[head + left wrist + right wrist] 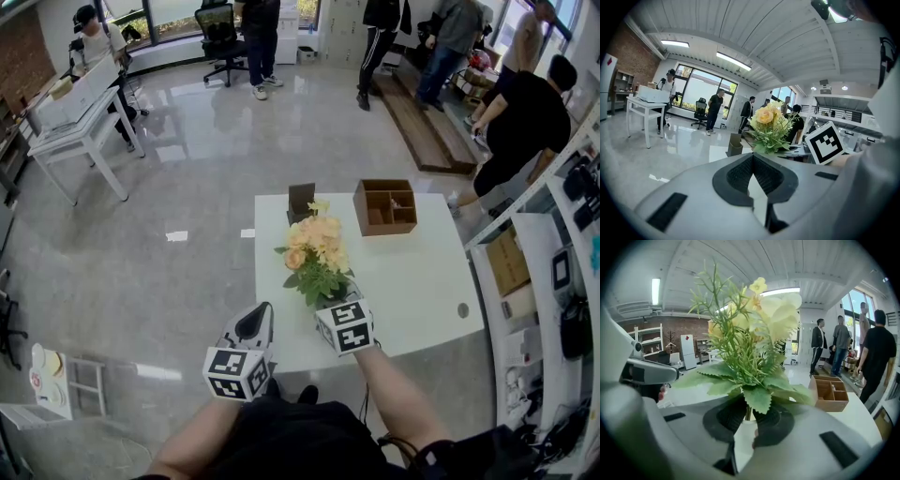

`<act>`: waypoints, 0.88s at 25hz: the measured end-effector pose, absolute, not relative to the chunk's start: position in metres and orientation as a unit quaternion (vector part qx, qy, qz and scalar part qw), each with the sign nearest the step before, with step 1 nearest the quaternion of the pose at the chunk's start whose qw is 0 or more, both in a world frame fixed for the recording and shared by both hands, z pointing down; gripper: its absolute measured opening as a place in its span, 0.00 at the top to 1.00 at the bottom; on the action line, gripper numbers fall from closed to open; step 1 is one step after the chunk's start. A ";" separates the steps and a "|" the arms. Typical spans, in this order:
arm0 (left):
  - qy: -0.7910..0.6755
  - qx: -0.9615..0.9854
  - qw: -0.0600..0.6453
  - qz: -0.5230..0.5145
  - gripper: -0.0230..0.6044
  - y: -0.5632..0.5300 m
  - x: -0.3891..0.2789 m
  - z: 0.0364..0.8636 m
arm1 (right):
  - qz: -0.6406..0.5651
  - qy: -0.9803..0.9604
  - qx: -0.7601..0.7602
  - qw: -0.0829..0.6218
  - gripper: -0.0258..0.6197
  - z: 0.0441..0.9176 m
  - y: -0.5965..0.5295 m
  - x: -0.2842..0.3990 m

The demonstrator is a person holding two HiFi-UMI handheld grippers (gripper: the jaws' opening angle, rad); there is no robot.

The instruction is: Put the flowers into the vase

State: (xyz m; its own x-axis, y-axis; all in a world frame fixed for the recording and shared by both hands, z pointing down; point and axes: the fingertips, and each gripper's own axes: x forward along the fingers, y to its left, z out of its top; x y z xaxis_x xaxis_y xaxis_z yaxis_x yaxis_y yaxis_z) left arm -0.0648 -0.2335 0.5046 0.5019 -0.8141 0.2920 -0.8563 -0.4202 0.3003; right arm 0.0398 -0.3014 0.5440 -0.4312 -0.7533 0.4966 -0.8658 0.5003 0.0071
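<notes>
Cannot trace the stems of the flowers (317,251) in the head view, lost under leaves at centre. Cannot tell what lies in the wooden box (385,207), too small. Cannot see the lower part of the brown vase (301,199), covered by blooms. Cannot see whole people (380,37) along the top edge, cropped there.

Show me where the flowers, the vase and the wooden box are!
flowers (317,246): head view, on the peach blooms.
vase (301,201): head view, on its dark brown side.
wooden box (389,229): head view, on its near wall.
</notes>
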 end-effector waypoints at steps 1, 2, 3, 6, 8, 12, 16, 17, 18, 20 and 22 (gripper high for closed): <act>-0.496 0.841 0.208 0.051 0.96 -0.234 -0.065 0.504 | 0.126 -0.836 0.484 0.224 0.89 0.544 -0.301 0.041; -0.496 0.841 0.208 0.050 0.96 -0.234 -0.064 0.504 | 0.126 -0.836 0.485 0.225 0.89 0.544 -0.301 0.041; -0.496 0.842 0.208 0.051 0.96 -0.234 -0.065 0.504 | 0.126 -0.835 0.485 0.227 0.89 0.544 -0.302 0.041; -0.495 0.842 0.209 0.050 0.96 -0.235 -0.065 0.504 | 0.123 -0.834 0.485 0.233 0.88 0.544 -0.302 0.040; -0.495 0.842 0.209 0.049 0.96 -0.235 -0.065 0.504 | 0.121 -0.833 0.485 0.238 0.87 0.545 -0.303 0.040; -0.496 0.841 0.209 0.049 0.96 -0.236 -0.067 0.505 | 0.117 -0.829 0.489 0.245 0.86 0.544 -0.304 0.041; -0.497 0.840 0.211 0.048 0.96 -0.235 -0.068 0.506 | 0.110 -0.826 0.493 0.250 0.85 0.543 -0.303 0.042; -0.497 0.840 0.210 0.047 0.96 -0.235 -0.068 0.505 | 0.110 -0.826 0.492 0.253 0.84 0.543 -0.303 0.043; -0.497 0.840 0.210 0.047 0.96 -0.236 -0.068 0.505 | 0.111 -0.826 0.490 0.256 0.84 0.543 -0.303 0.042; -0.497 0.840 0.211 0.046 0.96 -0.237 -0.069 0.506 | 0.116 -0.826 0.486 0.261 0.84 0.544 -0.303 0.041; -0.496 0.840 0.212 0.045 0.96 -0.238 -0.068 0.507 | 0.118 -0.826 0.484 0.263 0.83 0.543 -0.303 0.040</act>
State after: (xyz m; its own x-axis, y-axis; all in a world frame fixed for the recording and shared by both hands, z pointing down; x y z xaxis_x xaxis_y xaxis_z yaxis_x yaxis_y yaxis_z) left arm -0.0684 -0.2379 0.5068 0.5029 -0.8154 0.2867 -0.8538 -0.4169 0.3119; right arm 0.0395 -0.3025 0.5433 -0.3919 -0.7382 0.5491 -0.8624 0.5027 0.0603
